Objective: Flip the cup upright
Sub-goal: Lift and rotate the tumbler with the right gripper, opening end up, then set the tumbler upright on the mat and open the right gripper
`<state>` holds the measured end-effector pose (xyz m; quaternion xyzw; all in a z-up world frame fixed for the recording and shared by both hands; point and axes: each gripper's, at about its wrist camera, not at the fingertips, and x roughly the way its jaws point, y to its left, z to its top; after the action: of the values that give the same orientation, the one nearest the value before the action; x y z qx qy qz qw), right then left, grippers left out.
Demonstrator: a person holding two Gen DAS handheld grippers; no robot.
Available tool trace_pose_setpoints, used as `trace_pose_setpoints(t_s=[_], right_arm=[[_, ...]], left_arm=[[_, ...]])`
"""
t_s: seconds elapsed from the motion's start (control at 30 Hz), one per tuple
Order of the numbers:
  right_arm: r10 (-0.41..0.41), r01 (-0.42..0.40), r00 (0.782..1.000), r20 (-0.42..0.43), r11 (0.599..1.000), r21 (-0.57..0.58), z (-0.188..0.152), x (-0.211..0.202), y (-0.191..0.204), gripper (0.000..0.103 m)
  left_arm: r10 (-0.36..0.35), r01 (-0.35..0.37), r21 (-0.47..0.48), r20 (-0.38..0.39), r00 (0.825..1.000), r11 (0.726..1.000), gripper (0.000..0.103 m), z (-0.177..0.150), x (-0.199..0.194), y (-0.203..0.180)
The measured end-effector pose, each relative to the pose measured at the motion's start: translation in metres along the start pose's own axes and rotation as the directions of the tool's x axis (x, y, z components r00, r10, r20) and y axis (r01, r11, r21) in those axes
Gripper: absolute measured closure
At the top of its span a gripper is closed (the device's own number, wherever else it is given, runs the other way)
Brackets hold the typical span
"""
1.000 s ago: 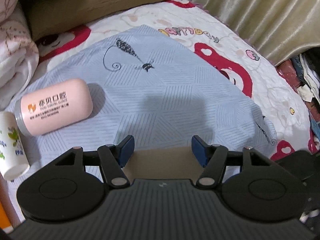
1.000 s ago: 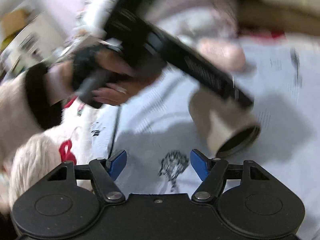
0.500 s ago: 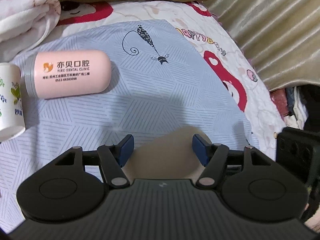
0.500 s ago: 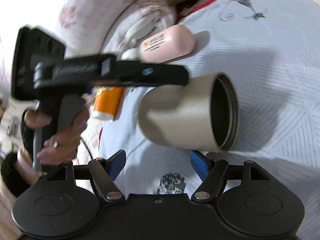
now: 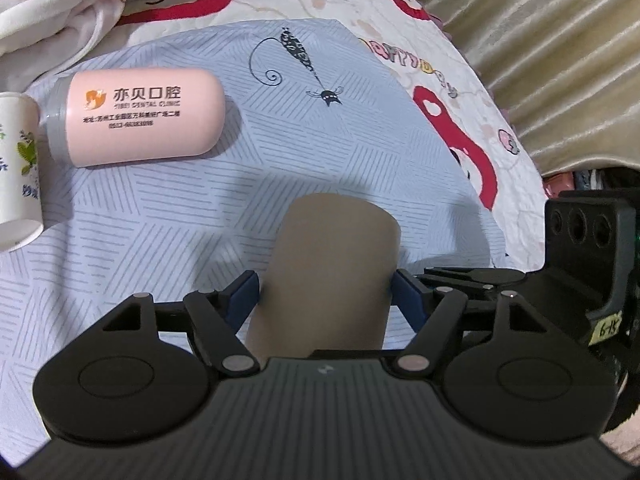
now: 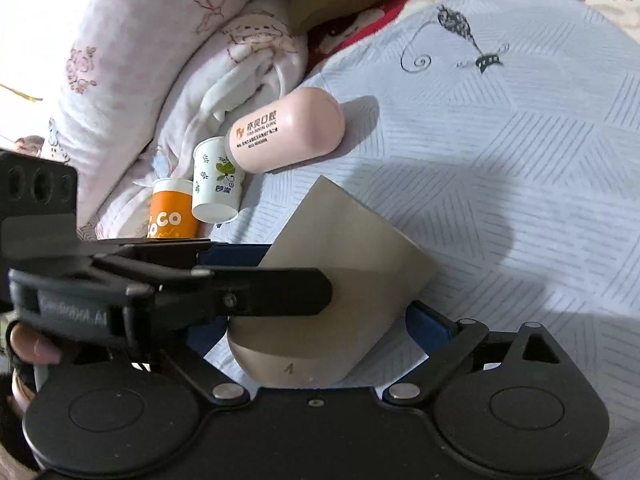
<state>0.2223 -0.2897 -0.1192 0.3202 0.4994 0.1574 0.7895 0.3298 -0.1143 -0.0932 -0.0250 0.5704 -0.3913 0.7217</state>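
Between the blue pads of the left tool (image 5: 325, 294) sits the cup (image 5: 332, 264), a smooth, matte beige cylinder; both pads press its sides, so this tool is closed on it at about the cup's width. From the right wrist view the cup (image 6: 340, 280) is tilted, its closed base turned toward the camera with a small mark like "A" on it. The right tool (image 6: 320, 320) is spread wide around the same cup; whether its pads touch it I cannot tell. A yellow tag reading "6-15" or similar is stuck on the right tool's body, seen at the right edge of the left wrist view.

Under the cup lies a pale blue cloth (image 5: 360, 128) with hatched geometric lines and a cat drawing. Toward its far left edge a pink capsule-shaped bottle (image 5: 140, 116) lies on its side, printed "亦贝口腔" and "YIBEI DENTAL CLINIC". Touching it is a white paper cup (image 6: 216, 184) with leaf prints, and beside that an orange cup (image 6: 170, 216) marked "CO". Beyond are soft white bedding (image 6: 160, 48) and a red-patterned sheet (image 5: 460, 128).
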Motion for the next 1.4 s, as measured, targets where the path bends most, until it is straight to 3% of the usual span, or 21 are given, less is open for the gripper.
trace_pose_setpoints(t_s=[0.13, 0.2, 0.33, 0.53, 0.6, 0.63, 0.73, 0.8, 0.83, 0.87, 0.97, 1.03, 1.1, 1.23, 1.4], right_arm=[[-0.017, 0.019, 0.999, 0.03, 0.999, -0.049, -0.007, 0.0, 0.008, 0.007], [-0.037, 0.044, 0.998, 0.055, 0.99, -0.133, -0.014, -0.001, 0.02, 0.009], [-0.107, 0.148, 0.986, 0.127, 0.913, -0.379, -0.035, -0.003, 0.053, 0.013], [-0.156, 0.294, 0.951, 0.266, 0.718, -0.63, -0.07, 0.011, 0.083, 0.014], [-0.168, 0.362, 0.928, 0.332, 0.617, -0.699, -0.082, 0.017, 0.091, 0.014], [-0.172, 0.413, 0.907, 0.384, 0.538, -0.735, -0.089, 0.022, 0.095, 0.014], [-0.159, 0.512, 0.857, 0.491, 0.376, -0.772, -0.096, 0.033, 0.099, 0.014], [-0.15, 0.548, 0.835, 0.529, 0.303, -0.78, -0.095, 0.039, 0.098, 0.014], [-0.148, 0.554, 0.832, 0.535, 0.286, -0.782, -0.092, 0.041, 0.097, 0.014], [-0.146, 0.549, 0.835, 0.53, 0.293, -0.783, -0.088, 0.044, 0.097, 0.014], [-0.135, 0.496, 0.866, 0.482, 0.362, -0.789, -0.075, 0.045, 0.095, 0.014], [-0.127, 0.47, 0.88, 0.458, 0.381, -0.796, -0.07, 0.048, 0.092, 0.014], [-0.121, 0.446, 0.892, 0.436, 0.396, -0.803, -0.068, 0.053, 0.089, 0.014], [-0.12, 0.466, 0.883, 0.454, 0.344, -0.815, -0.071, 0.064, 0.094, 0.015], [-0.131, 0.48, 0.875, 0.466, 0.361, -0.8, -0.072, 0.063, 0.097, 0.015]], left_arm=[[0.031, -0.032, 0.042, 0.025, 0.999, 0.999, 0.03, -0.008, -0.007, -0.006], [0.046, -0.05, 0.066, 0.059, 0.997, 0.997, 0.029, -0.016, -0.015, -0.01], [0.106, -0.13, 0.164, 0.149, 0.983, 0.978, 0.029, -0.039, -0.033, -0.023], [0.17, -0.234, 0.197, 0.295, 0.94, 0.952, 0.029, -0.073, -0.048, -0.026], [0.189, -0.277, 0.205, 0.366, 0.911, 0.939, 0.029, -0.084, -0.051, -0.029], [0.199, -0.298, 0.204, 0.398, 0.895, 0.933, 0.029, -0.087, -0.051, -0.03], [0.214, -0.333, 0.187, 0.467, 0.858, 0.924, 0.029, -0.093, -0.051, -0.027], [0.225, -0.347, 0.173, 0.49, 0.842, 0.922, 0.03, -0.091, -0.049, -0.024], [0.23, -0.351, 0.167, 0.495, 0.838, 0.921, 0.03, -0.09, -0.048, -0.022], [0.235, -0.358, 0.165, 0.499, 0.834, 0.919, 0.029, -0.09, -0.048, -0.02], [0.241, -0.356, 0.147, 0.5, 0.832, 0.923, 0.03, -0.092, -0.046, -0.011], [0.24, -0.342, 0.131, 0.485, 0.841, 0.931, 0.029, -0.093, -0.044, -0.004], [0.232, -0.327, 0.116, 0.492, 0.839, 0.938, 0.029, -0.097, -0.044, 0.001], [0.235, -0.322, 0.102, 0.487, 0.841, 0.941, 0.029, -0.101, -0.044, 0.002], [0.241, -0.3, 0.045, 0.488, 0.839, 0.953, 0.028, -0.106, -0.044, 0.006]])
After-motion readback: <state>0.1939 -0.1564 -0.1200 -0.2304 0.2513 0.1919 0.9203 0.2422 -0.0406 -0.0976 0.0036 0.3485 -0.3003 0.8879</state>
